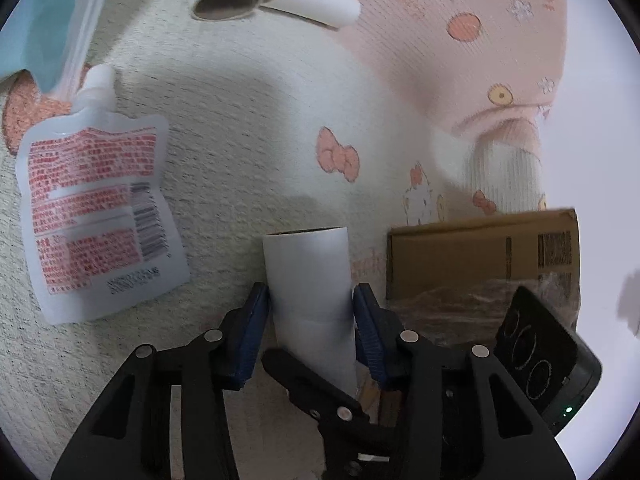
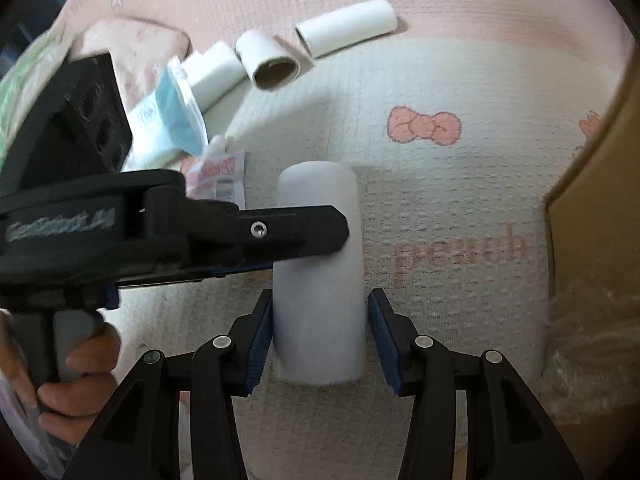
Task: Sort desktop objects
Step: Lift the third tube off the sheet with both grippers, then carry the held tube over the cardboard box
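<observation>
We're looking at one white tube (image 1: 308,272) sitting right between both grippers, close to the patterned blanket (image 1: 248,140); whether it's resting on the blanket or lifted off it, we cannot tell. The left gripper (image 1: 310,304) is clamping it, blue pads pressing on either side. The right gripper (image 2: 320,300) is straddling the same tube with its jaws apart, one pad touching and the other showing a sliver of gap. That's where we're seeing the trouble. Two grippers are crowding one thin card tube, so black fingers could be knocking into each other. If the right one squeezes while the left is holding, the tube could be crushing flat or twisting out. A release at the wrong moment and it's rolling away across the soft cloth. Counting now: we're seeing four white tubes, this one plus three lying together at the far edge (image 2: 272,64). There's one spouted pouch with red print (image 1: 100,216), one blue packet (image 2: 176,116), one cardboard box (image 1: 480,252) just beside the action, and two grippers.
</observation>
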`<state>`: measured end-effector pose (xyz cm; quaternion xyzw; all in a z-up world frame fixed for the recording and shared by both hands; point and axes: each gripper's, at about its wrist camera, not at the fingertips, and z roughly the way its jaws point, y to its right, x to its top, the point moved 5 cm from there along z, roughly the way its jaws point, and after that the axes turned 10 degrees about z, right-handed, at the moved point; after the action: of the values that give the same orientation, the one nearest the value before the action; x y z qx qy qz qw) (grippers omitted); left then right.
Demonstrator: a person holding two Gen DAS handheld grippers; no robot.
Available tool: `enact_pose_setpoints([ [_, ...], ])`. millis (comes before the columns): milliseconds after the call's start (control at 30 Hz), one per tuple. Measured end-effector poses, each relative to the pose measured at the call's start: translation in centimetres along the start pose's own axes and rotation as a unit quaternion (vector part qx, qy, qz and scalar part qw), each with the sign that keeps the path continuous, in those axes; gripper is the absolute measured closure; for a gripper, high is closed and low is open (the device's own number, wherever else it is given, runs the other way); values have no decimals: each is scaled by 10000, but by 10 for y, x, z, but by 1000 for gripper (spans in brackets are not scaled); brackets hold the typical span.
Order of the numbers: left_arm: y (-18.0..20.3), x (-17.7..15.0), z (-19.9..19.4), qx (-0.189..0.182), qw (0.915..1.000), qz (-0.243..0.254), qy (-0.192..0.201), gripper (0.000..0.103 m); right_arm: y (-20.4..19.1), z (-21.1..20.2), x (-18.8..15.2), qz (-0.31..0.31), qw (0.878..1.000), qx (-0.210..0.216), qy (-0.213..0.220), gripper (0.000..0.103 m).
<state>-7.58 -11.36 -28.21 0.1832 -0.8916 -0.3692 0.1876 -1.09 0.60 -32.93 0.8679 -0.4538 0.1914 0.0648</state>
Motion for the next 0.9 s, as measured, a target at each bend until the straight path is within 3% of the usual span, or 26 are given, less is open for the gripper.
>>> enact_pose_setpoints([
  [100,4,-2,-4,-41,10000,-11,70,56,-2,-3,-1,-106,9999,-60,57,62],
  [367,16,0,-20,-485,9985,-15,246,54,-4,-39,-4,4,9982,297,522,62],
  [567,26,-1,-25,-533,9976,38,438,54,0,-52,-1,-171,9971,344,657,62],
  [900,70,9,-63,-378,9917,878,854,54,-30,-90,9,-862,9910,232,994,62],
])
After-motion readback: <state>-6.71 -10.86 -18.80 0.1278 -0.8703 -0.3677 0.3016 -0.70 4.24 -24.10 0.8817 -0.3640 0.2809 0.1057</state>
